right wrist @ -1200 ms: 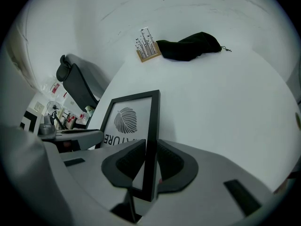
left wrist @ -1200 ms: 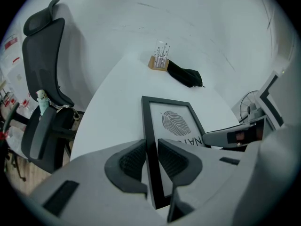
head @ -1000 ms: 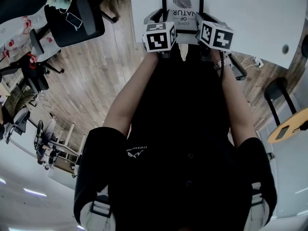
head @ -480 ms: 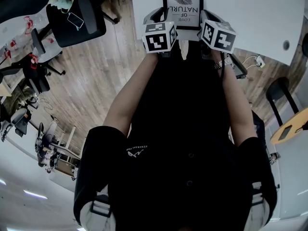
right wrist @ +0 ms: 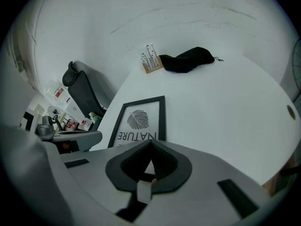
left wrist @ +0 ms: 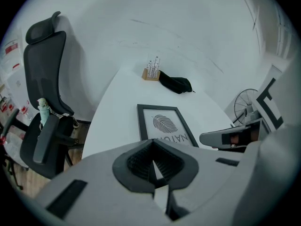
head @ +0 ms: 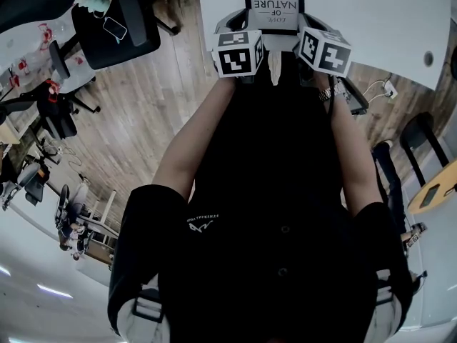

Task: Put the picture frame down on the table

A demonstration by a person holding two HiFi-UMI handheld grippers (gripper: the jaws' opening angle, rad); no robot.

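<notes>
On table [head: 371,20], picture frame [head: 273,4] just beyond claws | left claw [left wrist: 151,149], right claw [right wrist: 150,150] closed

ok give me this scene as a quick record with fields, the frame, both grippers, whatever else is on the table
picture frame: lies flat on the white table, leaf print facing up
left gripper: fingers together, nothing between them, at the frame's near edge
right gripper: fingers together, nothing between them, at the frame's near edge
far end of table: black pouch beside a small wooden stand
beside table: black office chair
task state: frame looks set down, neither gripper holds it
</notes>
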